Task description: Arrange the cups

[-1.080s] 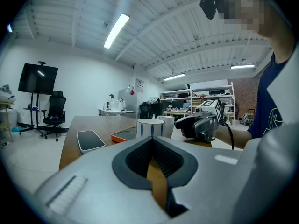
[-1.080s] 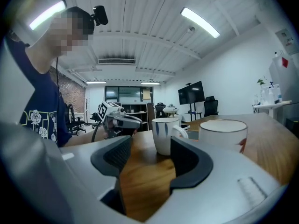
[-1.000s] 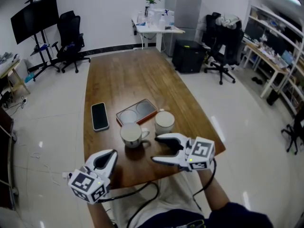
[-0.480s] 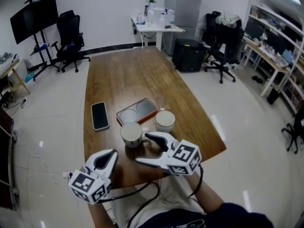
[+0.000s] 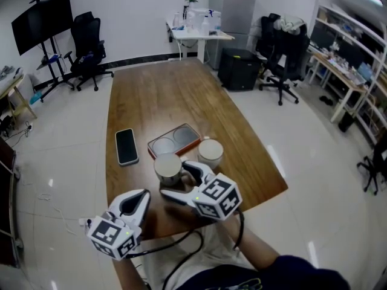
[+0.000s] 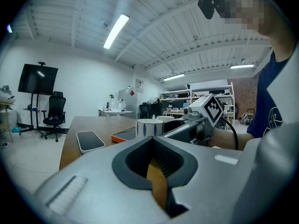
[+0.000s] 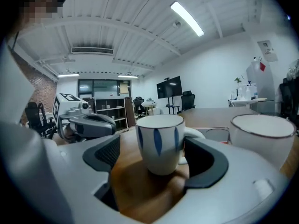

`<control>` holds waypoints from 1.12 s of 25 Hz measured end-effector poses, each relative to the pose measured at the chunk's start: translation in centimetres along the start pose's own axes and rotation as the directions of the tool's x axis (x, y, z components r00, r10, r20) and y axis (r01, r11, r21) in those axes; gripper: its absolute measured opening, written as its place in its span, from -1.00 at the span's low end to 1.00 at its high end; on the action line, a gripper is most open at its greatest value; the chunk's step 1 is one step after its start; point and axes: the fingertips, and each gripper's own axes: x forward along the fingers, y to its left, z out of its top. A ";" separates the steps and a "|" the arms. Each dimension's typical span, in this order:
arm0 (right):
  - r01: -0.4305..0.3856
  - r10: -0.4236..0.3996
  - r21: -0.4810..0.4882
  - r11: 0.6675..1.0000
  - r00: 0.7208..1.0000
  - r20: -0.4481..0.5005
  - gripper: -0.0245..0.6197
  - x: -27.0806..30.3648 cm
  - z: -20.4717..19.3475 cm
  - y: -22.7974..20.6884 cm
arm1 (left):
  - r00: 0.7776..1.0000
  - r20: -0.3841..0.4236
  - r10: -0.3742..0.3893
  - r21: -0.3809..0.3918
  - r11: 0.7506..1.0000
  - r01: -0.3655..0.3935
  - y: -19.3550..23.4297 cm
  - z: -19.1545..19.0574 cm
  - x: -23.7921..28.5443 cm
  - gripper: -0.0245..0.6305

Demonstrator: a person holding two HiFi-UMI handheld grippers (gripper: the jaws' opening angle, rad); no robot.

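A white cup with blue leaf marks stands near the front of the wooden table. My right gripper has come round it from the right. Its jaws are opening, one on each side of the cup, and the pads do not press on it. A second white cup stands just right of the first. Behind both lies an orange-rimmed tray with two round hollows. My left gripper hangs at the table's front edge, shut and empty.
A black phone lies left of the tray. Office chairs, a screen on a stand and desks with clutter ring the table. The table's near edge runs just in front of both grippers.
My right gripper has swung left from beside the plain cup to the blue-marked cup, and its jaws have spread around it. The left gripper and both cups have stayed put.
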 end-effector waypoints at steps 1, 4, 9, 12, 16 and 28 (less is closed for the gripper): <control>0.010 -0.010 0.008 1.000 1.000 -0.012 0.35 0.4 0.1 -0.2 | 1.000 0.000 0.000 0.000 1.000 0.000 0.0 0.1 0.0 -0.92; 0.037 -0.036 0.023 0.999 0.999 -0.033 0.36 1.5 0.3 -0.7 | 1.000 0.000 -0.001 0.002 1.000 0.001 0.1 0.2 0.0 -0.92; 0.058 -0.055 0.036 0.998 0.997 -0.059 0.37 3.1 0.3 -1.3 | 1.000 0.002 0.000 0.004 1.000 0.000 0.0 -0.1 0.1 -0.92; 0.054 -0.052 0.043 0.998 0.997 -0.057 0.35 3.7 0.7 -1.5 | 1.000 0.004 0.001 0.005 1.000 -0.001 -0.1 0.0 0.2 -0.92; 0.059 -0.057 0.035 0.998 0.996 -0.069 0.30 3.8 0.7 -1.8 | 1.000 0.004 -0.001 0.004 1.000 0.001 -0.2 0.1 0.2 -0.92; -0.138 0.136 -0.020 0.990 0.989 -0.060 0.30 1.5 -0.4 2.0 | 1.000 0.002 -0.002 0.012 1.000 0.002 -0.2 0.0 0.4 -0.92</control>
